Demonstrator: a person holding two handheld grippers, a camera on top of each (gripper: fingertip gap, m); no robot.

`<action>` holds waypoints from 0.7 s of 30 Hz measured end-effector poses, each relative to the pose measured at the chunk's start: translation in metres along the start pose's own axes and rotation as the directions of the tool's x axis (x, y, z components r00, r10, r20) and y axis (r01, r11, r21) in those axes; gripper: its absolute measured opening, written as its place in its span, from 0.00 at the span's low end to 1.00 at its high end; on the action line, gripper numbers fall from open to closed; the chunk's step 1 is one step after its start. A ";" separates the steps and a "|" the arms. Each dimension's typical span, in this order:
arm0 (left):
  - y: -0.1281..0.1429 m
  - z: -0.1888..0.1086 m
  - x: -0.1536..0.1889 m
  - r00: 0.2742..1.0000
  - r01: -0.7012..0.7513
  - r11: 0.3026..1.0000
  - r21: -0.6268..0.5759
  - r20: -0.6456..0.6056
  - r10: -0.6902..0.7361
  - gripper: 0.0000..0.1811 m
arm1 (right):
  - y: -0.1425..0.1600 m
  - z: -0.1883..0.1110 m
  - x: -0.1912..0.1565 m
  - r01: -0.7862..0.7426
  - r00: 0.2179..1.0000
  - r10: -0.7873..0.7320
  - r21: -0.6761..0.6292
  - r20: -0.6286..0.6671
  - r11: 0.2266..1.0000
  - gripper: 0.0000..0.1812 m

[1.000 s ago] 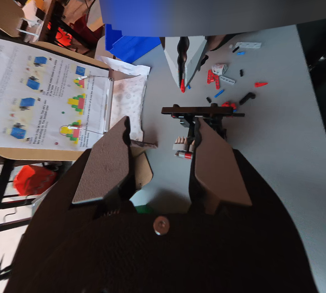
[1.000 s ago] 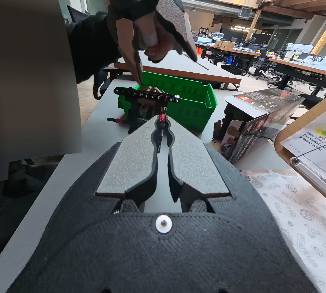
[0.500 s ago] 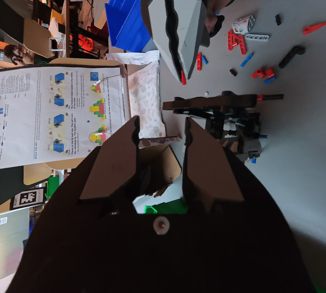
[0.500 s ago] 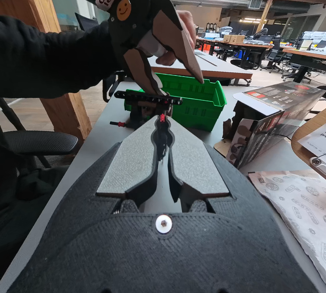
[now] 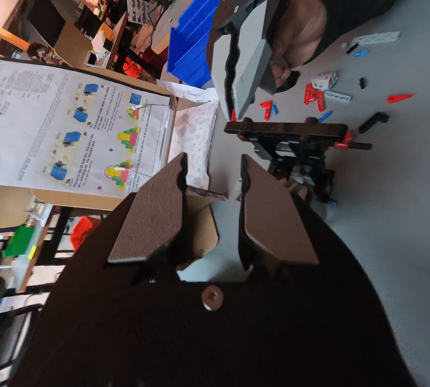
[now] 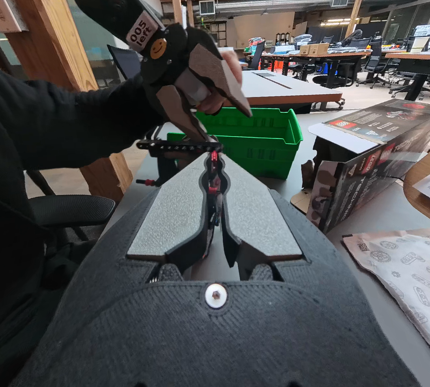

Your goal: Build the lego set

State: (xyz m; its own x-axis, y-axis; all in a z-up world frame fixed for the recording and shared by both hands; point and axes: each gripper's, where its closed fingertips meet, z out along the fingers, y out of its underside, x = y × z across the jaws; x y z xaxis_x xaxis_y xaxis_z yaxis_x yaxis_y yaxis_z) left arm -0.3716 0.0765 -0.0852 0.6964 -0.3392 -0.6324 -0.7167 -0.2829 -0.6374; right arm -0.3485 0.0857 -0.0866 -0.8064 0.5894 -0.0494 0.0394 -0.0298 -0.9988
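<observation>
Right gripper (image 6: 214,159): jaws pressed nearly together, pinching a small red piece (image 6: 213,155) at the tips; a dark part with red bits shows in the narrow gap farther back.
Red piece: sits just below the right end of the black beam (image 6: 179,146), whether touching cannot be told.
Left gripper (image 5: 213,161): jaws spread apart with nothing between them; in the right wrist view one fingertip (image 6: 197,132) comes down onto the beam near its right end.
Lego model (image 5: 297,150): black frame standing on the grey counter (image 5: 384,224), the long beam across its top, a red connector (image 5: 344,140) on an axle at one side.
Loose parts (image 5: 314,99): red, blue, black and grey pieces scattered on the counter beyond the model.
Green bin (image 6: 256,140): behind the model.
Set box (image 6: 363,157): open, lying to the right of the bin.
Paper bag (image 6: 400,266): printed, flat on the counter near the box.
Instruction sheet (image 5: 81,131): clipped on a board beside the counter.
Blue bin (image 5: 193,50): past the sheet.
</observation>
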 end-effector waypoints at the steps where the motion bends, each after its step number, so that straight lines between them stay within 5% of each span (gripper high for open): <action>1: -0.001 -0.006 0.003 1.000 0.025 1.000 0.016 -0.007 -0.025 0.26 | -0.001 0.002 0.000 0.003 1.000 -0.003 0.000 0.006 1.000 0.00; 6: -0.020 -0.026 0.021 0.994 0.104 0.994 0.045 -0.041 -0.102 0.28 | -0.004 0.010 0.003 0.013 0.999 -0.013 0.002 0.035 1.000 0.00; 9: -0.013 -0.028 0.014 0.991 -0.122 0.988 -0.099 0.045 0.127 0.21 | -0.004 0.012 0.010 -0.006 0.999 0.006 -0.003 0.045 1.000 0.00; 12: -0.002 -0.028 -0.008 0.951 -0.272 0.929 -0.250 0.076 0.299 0.27 | -0.005 0.006 0.018 -0.037 0.998 0.037 0.001 0.052 0.999 0.00; 17: -0.010 -0.006 0.002 0.921 -0.389 0.885 -0.255 -0.095 0.377 0.30 | -0.009 -0.002 0.018 -0.051 0.991 0.052 -0.014 0.120 0.999 0.00; 21: -0.009 -0.003 0.007 0.895 -0.395 0.883 -0.256 -0.323 0.307 0.32 | -0.014 -0.011 0.013 -0.046 0.979 0.057 -0.059 0.198 0.997 0.00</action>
State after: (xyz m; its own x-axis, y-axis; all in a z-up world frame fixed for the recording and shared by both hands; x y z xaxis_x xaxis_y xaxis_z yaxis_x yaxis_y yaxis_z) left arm -0.3609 0.0737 -0.0825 0.3917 -0.6801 -0.6197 -0.9168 -0.3454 -0.2005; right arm -0.3530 0.1026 -0.0735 -0.9035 0.4155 -0.1050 0.1112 -0.0093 -0.9938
